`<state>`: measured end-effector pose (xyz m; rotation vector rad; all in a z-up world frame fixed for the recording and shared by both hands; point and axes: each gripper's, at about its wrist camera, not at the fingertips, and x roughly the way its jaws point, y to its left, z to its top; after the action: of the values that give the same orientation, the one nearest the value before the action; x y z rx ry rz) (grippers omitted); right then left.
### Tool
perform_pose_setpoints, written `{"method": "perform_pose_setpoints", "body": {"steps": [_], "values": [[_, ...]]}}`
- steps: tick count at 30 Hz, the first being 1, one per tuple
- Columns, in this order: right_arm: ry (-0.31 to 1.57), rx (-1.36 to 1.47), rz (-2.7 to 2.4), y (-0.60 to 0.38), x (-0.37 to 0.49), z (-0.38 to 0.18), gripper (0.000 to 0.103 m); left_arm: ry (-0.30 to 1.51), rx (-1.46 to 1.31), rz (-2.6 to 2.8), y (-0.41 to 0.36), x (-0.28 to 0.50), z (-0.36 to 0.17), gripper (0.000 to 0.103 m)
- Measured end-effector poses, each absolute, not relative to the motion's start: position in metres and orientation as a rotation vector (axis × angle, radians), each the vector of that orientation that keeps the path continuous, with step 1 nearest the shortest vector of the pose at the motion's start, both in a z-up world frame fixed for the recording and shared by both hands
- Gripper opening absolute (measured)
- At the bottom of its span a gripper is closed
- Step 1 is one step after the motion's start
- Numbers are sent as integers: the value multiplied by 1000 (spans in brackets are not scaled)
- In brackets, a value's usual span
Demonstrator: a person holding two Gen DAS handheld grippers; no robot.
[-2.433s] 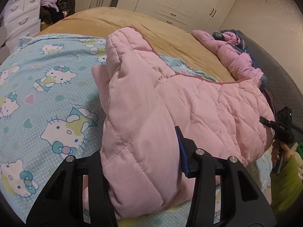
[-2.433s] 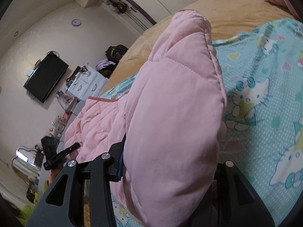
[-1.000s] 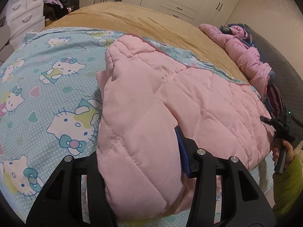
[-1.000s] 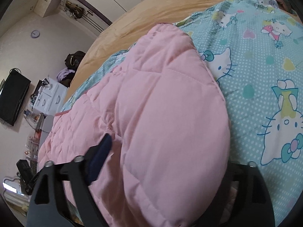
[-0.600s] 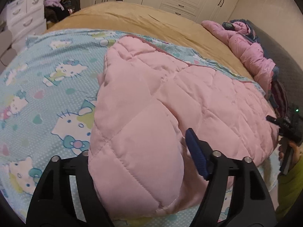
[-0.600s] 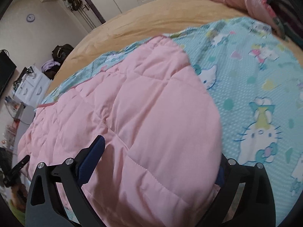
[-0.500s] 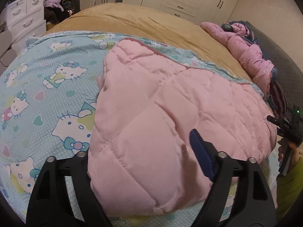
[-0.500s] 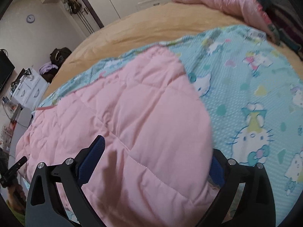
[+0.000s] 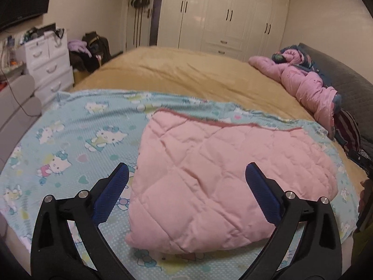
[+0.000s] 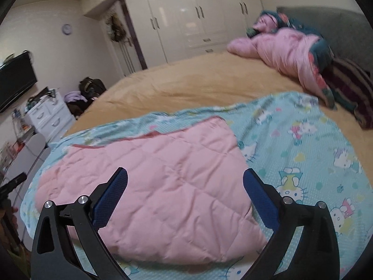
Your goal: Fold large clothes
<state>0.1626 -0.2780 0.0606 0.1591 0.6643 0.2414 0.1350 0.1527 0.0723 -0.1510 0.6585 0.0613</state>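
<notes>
Now, from the left wrist, the left gripper (image 9: 185,179) has let go — its blue pads (image 9: 112,192) stand wide apart and pulled back above the pink quilted garment (image 9: 223,175), which half a second ago bulged between them. The garment lies flat in a folded block on the cartoon-cat sheet (image 9: 70,144). From the right wrist, the right gripper (image 10: 184,184) is likewise spread and empty — lifted off the garment (image 10: 163,186). This fold looks set down; another fold or smoothing likely remains.
</notes>
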Motion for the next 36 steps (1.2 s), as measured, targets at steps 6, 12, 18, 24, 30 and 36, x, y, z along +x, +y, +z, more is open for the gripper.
{"method": "perform_pose_setpoints", "body": {"steps": [6,12,18,24,30,36], "values": [[611,118,295,-262,116,75,99,607,-125,57,130,101,84,94],[612,67,297,-250,76,64,99,576,-109,71,106,66,76,94],[624,35,274,-241,42,32,99,560,-117,82,89,36,55,94],[649,27,258,-235,19,-1,99,573,-118,101,77,17,30,94],[642,5,299,-222,8,-11,99,601,-123,127,65,6,12,94],[668,-6,327,-215,5,-18,99,623,-122,134,61,4,6,94]]}}
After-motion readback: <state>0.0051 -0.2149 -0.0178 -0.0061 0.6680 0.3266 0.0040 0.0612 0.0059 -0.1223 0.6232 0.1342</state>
